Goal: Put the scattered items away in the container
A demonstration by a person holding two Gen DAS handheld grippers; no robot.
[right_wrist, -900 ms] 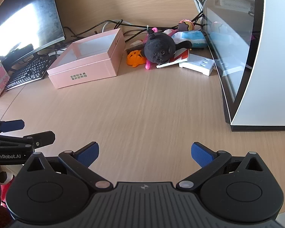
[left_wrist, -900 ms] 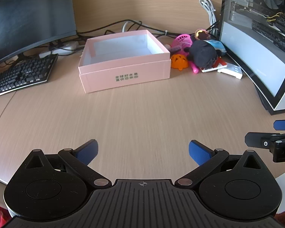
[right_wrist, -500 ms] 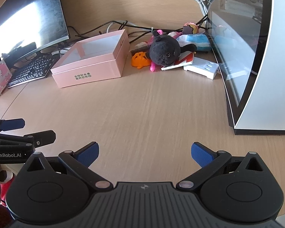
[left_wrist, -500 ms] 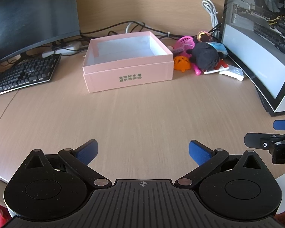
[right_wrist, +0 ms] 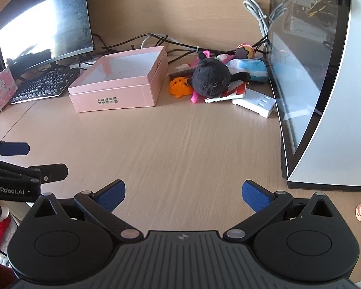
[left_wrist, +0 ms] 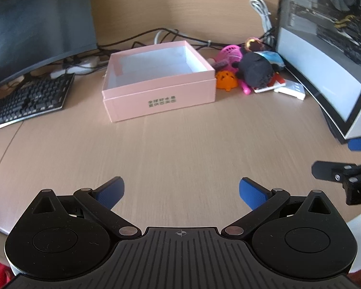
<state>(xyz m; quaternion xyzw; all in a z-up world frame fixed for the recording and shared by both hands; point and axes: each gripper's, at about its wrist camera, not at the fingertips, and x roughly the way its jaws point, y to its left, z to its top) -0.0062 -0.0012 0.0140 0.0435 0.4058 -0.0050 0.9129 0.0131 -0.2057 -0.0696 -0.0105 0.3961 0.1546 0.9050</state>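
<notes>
I have both grippers low over the near edge of the light wood-grain desk [left_wrist: 180,149], and each holds nothing: the left gripper [left_wrist: 181,191] has its blue-padded fingers spread wide, and the right gripper [right_wrist: 183,192] is spread the same way. The open pink cardboard box [left_wrist: 158,82] with a white interior sits toward the far edge, beside the black keyboard [left_wrist: 29,98] on its left. Just right of the box lies the pile: an orange plastic toy [right_wrist: 179,85] near the box wall, a round black plush cat [right_wrist: 210,79] touching it, a pink mesh ball [left_wrist: 228,54] behind, a light blue soft item [right_wrist: 250,68], and a flat white plastic case [right_wrist: 256,102] close to the white glass-sided computer case [right_wrist: 325,110].
</notes>
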